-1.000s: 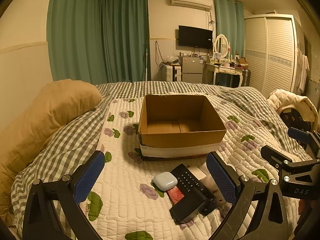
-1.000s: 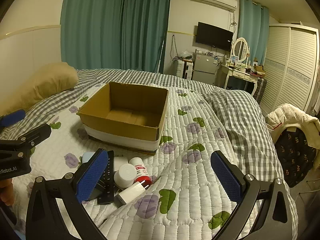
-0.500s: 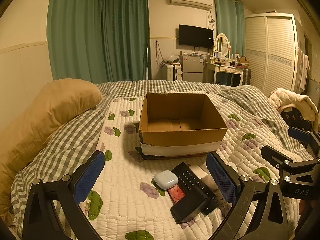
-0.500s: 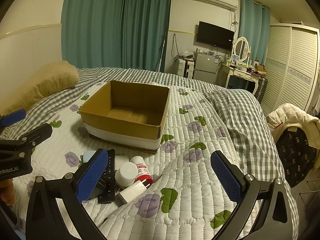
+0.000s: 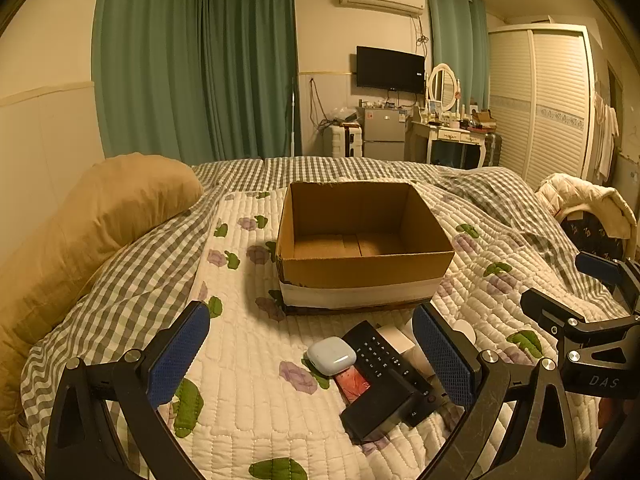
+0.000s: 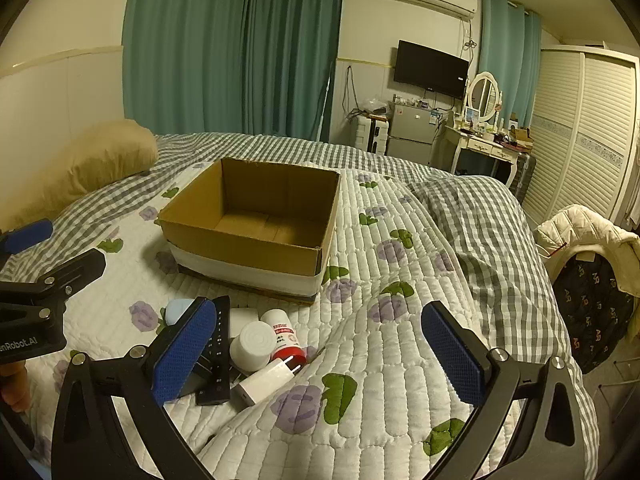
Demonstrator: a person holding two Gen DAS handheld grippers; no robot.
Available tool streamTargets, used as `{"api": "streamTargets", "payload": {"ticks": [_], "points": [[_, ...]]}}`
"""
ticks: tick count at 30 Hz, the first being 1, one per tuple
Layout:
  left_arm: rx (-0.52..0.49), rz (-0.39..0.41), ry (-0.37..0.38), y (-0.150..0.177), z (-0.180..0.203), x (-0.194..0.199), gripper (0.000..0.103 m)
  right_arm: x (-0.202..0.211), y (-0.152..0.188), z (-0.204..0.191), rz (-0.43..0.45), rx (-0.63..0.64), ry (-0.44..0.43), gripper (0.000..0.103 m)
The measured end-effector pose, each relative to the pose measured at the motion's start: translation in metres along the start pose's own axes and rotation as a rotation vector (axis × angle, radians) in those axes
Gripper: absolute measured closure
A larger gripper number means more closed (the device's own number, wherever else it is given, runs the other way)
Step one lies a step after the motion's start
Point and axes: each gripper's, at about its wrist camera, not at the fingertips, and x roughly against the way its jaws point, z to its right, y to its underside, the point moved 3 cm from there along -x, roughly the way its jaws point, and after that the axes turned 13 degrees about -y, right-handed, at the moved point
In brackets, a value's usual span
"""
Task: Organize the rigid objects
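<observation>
An open, empty cardboard box (image 5: pixel 362 276) (image 6: pixel 248 252) stands on the quilted bed. In front of it lies a small pile: a pale blue earbud case (image 5: pixel 331 355), a black remote (image 5: pixel 386 362) (image 6: pixel 218 354), a black block (image 5: pixel 378 410), a white jar (image 6: pixel 252 346), a red-capped bottle (image 6: pixel 285 338) and a white charger (image 6: pixel 264 380). My left gripper (image 5: pixel 316 354) is open, above the pile, holding nothing. My right gripper (image 6: pixel 320 354) is open, with the pile at its left finger (image 6: pixel 184 352), holding nothing.
A tan pillow (image 5: pixel 100 220) lies at the left. A checked duvet (image 6: pixel 480 224) is bunched at the right. A chair with a jacket (image 6: pixel 592 264) stands beside the bed. The right gripper shows in the left wrist view (image 5: pixel 580 328).
Both cameras have drifted slightly; the box sits a touch higher and nearer in view. Nothing was grasped or moved on the bed.
</observation>
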Motion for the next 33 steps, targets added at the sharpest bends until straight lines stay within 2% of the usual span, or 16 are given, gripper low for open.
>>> {"api": "streamTargets", "payload": {"ticks": [16, 26, 33], "points": [[-0.004, -0.003, -0.001, 0.0, 0.002, 0.0, 0.0, -0.002, 0.001, 0.001, -0.005, -0.003, -0.002, 0.0], [-0.025, 0.035, -0.003, 0.002, 0.005, 0.005, 0.0, -0.002, 0.001, 0.001, -0.002, -0.004, 0.001, 0.0], [-0.05, 0.008, 0.044, 0.002, 0.012, 0.002, 0.0, -0.002, 0.001, 0.001, -0.005, -0.006, 0.004, 0.0]]}}
